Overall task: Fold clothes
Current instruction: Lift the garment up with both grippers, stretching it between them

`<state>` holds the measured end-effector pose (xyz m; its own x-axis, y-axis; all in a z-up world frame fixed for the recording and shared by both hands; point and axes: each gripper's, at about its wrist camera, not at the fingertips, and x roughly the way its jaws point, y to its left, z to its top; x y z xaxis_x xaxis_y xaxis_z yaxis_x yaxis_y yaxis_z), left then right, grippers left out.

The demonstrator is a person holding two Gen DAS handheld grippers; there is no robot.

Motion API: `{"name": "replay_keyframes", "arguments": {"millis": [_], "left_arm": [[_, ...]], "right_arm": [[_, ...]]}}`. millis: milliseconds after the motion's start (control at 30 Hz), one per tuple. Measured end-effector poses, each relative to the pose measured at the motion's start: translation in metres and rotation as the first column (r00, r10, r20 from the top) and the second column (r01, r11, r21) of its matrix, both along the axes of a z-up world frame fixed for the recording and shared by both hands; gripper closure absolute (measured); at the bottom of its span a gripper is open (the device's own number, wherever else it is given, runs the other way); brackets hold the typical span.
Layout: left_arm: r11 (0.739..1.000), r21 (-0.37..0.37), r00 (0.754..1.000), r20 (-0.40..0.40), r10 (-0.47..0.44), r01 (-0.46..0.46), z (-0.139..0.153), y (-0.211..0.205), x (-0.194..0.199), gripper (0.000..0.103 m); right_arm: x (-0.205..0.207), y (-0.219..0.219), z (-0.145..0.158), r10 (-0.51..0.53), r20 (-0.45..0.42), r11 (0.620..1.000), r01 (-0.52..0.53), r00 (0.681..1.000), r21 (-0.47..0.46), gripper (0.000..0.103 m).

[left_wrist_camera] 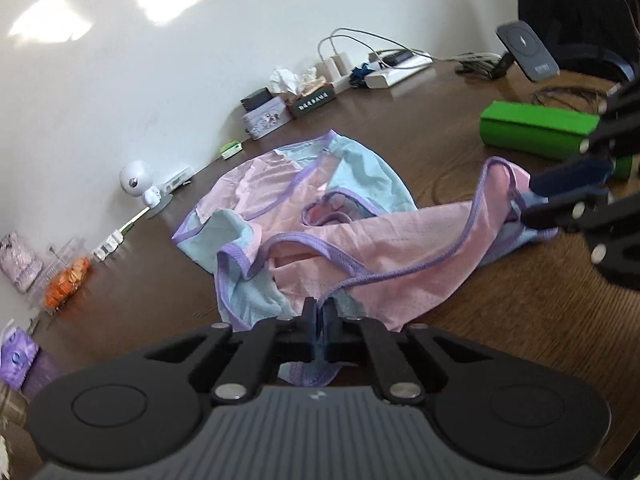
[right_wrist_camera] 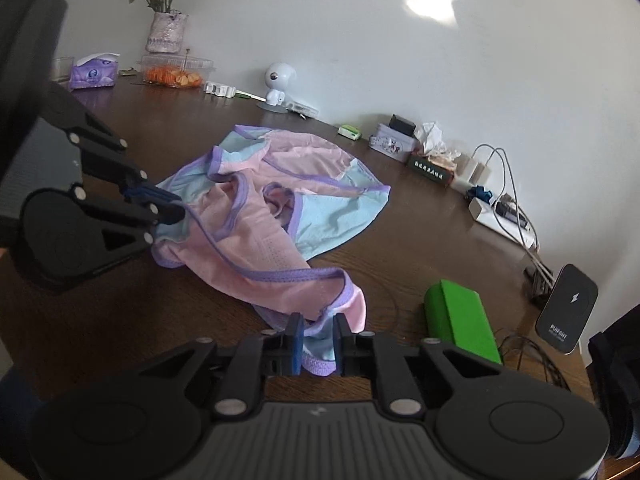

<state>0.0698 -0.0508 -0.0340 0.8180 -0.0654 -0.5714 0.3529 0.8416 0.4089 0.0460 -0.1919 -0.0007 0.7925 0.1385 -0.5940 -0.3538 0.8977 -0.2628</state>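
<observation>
Left wrist view first: the left gripper (left_wrist_camera: 320, 312) was clamped tight on the near hem of the garment (left_wrist_camera: 304, 216), a crumpled pink and light-blue mesh top with purple trim, lying on the dark wooden table (left_wrist_camera: 520, 320). A bit of purple-edged cloth poked out behind the closed jaws. Over on the right side the right gripper (left_wrist_camera: 532, 200) had the other corner of the same hem, with the purple edge strung loosely between the two. Behind that sat a green case (left_wrist_camera: 536, 130) and a grey charging stand (left_wrist_camera: 528, 50). Along the white wall: a little white robot figurine (left_wrist_camera: 138, 182), a small tin (left_wrist_camera: 266, 120), a tissue box (left_wrist_camera: 314, 100) and a power strip (left_wrist_camera: 396, 70) with white cables.

Right wrist view: the right gripper (right_wrist_camera: 316, 334) had its jaws a little apart with a bunched fold of pink, blue and purple fabric filling the gap, so it was pinching the cloth. The garment (right_wrist_camera: 280, 216) spread out from there toward the middle of the table (right_wrist_camera: 120, 320), still a rumpled heap. The left gripper (right_wrist_camera: 170, 210) came in from the left, shut on its corner. The green case (right_wrist_camera: 460, 316) lay just to the right, charging stand (right_wrist_camera: 566, 308) beyond it. Farther back were a vase of dried roses (right_wrist_camera: 166, 32), a purple tissue pack (right_wrist_camera: 94, 72) and a clear box of orange food (right_wrist_camera: 174, 74).
</observation>
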Motion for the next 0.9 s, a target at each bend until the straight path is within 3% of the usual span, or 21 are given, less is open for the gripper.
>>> {"name": "replay_keyframes", "arguments": {"millis": [67,167,267,300,467,567,633,700,800,900], "left_arm": [[0.999,-0.034,1.0,0.003,0.02,-0.019,0.006,0.004,0.0,0.1],[0.997,-0.058,0.999,0.016,0.046,-0.045,0.011,0.009,-0.002,0.1],[0.995,-0.079,0.998,0.018,0.057,-0.056,0.015,0.014,-0.005,0.1],[0.995,-0.083,0.998,0.022,0.062,-0.06,0.016,0.015,-0.006,0.1],[0.988,-0.083,0.988,0.071,0.134,-0.128,0.026,0.024,-0.007,0.1],[0.983,-0.117,0.974,0.164,0.158,-0.14,0.054,0.031,-0.009,0.101],[0.983,-0.136,0.954,0.258,0.153,-0.12,0.085,0.035,-0.011,0.101],[0.983,-0.156,0.917,0.37,0.152,-0.1,0.125,0.038,-0.021,0.101],[0.976,-0.204,0.849,0.5,0.174,-0.08,0.182,0.045,-0.054,0.101],[0.972,-0.222,0.78,0.595,0.194,-0.073,0.219,0.05,-0.093,0.101]], "right_arm": [[0.01,-0.002,0.0,-0.009,-0.023,0.998,0.011,1.0,0.057,0.09],[0.026,-0.003,-0.005,-0.103,-0.035,0.993,0.104,0.994,0.051,0.09],[0.039,-0.007,-0.01,-0.121,-0.076,0.988,0.128,0.99,0.09,0.091],[0.041,-0.006,-0.012,-0.126,-0.076,0.987,0.132,0.989,0.089,0.095],[0.024,0.001,0.005,-0.098,0.057,0.994,0.095,0.994,0.049,0.1],[0.013,0.004,0.032,-0.046,0.181,0.999,0.048,0.982,-0.003,0.1],[0.011,0.004,0.061,0.001,0.263,0.999,0.011,0.965,-0.044,0.1],[0.006,0.004,0.099,0.043,0.36,0.996,-0.011,0.932,-0.089,0.1],[-0.029,0.006,0.163,0.103,0.527,0.992,-0.045,0.844,-0.122,0.1],[-0.069,0.004,0.205,0.122,0.633,0.991,-0.056,0.764,-0.124,0.1]]}}
